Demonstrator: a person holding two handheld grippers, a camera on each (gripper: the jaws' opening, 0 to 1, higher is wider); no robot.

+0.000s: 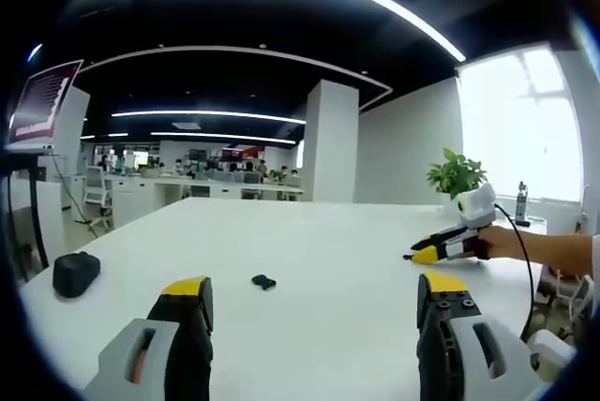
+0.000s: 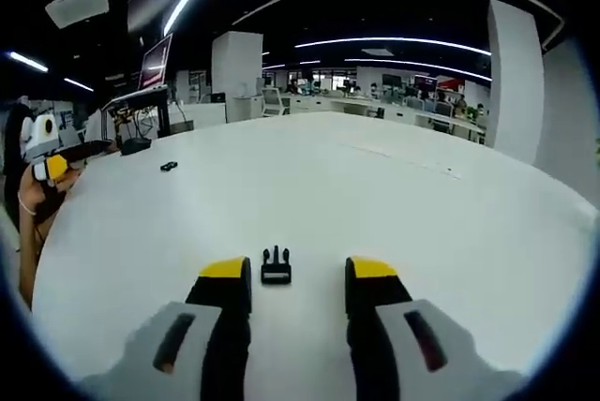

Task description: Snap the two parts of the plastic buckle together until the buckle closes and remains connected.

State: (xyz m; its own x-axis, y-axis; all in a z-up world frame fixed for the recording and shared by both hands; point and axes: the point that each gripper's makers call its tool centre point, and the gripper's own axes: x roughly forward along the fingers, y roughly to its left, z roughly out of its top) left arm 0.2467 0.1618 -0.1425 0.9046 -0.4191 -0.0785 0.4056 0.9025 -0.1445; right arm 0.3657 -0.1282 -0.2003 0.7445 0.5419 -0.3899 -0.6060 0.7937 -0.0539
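White table, black mouse, potted plant, laptop, pillar.

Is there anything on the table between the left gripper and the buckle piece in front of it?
No. In the left gripper view, bare white table separates the left gripper from the small black buckle piece; its fingers stand open.

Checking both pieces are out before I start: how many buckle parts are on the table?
2. The pronged buckle part lies between the right gripper jaws. The other buckle part lies farther across the white table, ahead of the left gripper.
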